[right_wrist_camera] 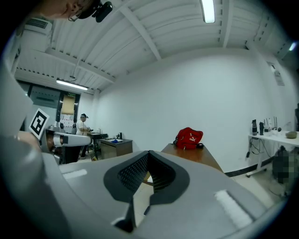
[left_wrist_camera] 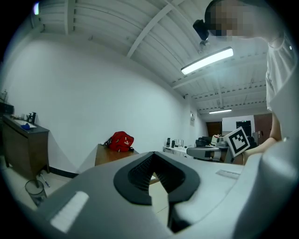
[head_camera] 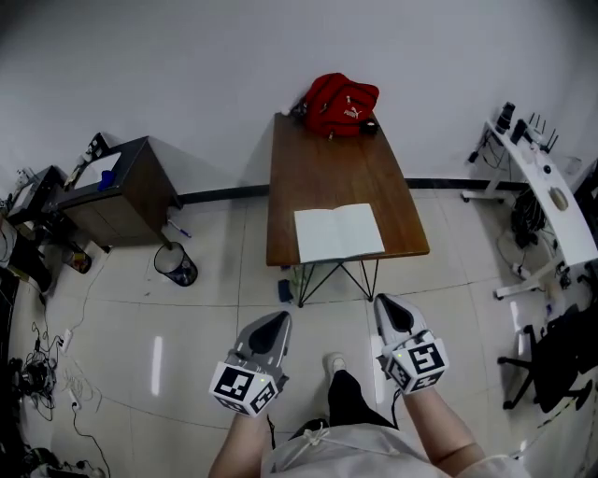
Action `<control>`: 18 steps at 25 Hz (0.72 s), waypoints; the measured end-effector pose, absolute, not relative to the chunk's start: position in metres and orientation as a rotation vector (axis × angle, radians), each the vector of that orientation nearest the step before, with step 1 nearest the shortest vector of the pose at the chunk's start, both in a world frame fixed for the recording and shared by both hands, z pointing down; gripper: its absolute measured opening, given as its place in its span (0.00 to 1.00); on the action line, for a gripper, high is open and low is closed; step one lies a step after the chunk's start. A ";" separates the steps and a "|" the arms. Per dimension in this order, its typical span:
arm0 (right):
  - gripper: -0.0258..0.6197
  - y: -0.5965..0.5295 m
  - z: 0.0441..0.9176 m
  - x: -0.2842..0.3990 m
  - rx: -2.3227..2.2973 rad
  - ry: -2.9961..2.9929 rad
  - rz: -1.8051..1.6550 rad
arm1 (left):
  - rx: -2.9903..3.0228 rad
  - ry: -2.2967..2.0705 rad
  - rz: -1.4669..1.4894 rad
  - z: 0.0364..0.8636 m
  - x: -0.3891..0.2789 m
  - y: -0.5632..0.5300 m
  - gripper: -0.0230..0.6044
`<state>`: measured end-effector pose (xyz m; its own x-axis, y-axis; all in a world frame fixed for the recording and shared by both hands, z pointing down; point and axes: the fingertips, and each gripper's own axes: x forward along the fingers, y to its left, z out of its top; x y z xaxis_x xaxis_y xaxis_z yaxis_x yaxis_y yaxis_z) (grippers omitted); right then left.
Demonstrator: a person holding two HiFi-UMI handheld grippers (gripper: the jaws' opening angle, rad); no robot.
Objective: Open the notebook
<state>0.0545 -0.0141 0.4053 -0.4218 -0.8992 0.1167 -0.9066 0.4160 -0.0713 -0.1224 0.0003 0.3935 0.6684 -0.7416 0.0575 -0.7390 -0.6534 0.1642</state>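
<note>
Red Puma bag (head_camera: 341,103), open notebook (head_camera: 338,232), L tool (head_camera: 277,320), R tool (head_camera: 387,302) closed

You are working under bright, even light: a long white fluorescent ceiling tube (left_wrist_camera: 207,60) is glowing above you, and a second tube (right_wrist_camera: 207,10) is burning out white. Reflections are streaking the glossy pale tiled floor (head_camera: 157,364), while faint, soft shadows are falling under the brown wooden table (head_camera: 341,173). Both gripper views are bending the walls and darkening at the corners, with the grey left gripper (left_wrist_camera: 153,158) and grey right gripper (right_wrist_camera: 148,156) blurring up close.
</note>
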 end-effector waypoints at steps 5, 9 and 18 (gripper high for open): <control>0.05 0.046 0.377 0.047 1.617 -2.646 0.158 | 2.759 -1.216 0.003 0.374 -0.121 0.051 0.05; 0.05 0.077 0.384 0.046 1.610 -2.685 0.307 | 2.842 -1.179 0.014 0.367 -0.113 0.081 0.05; 0.05 0.106 0.393 0.048 1.509 -2.689 0.330 | 2.856 -1.177 0.007 0.365 -0.104 0.106 0.05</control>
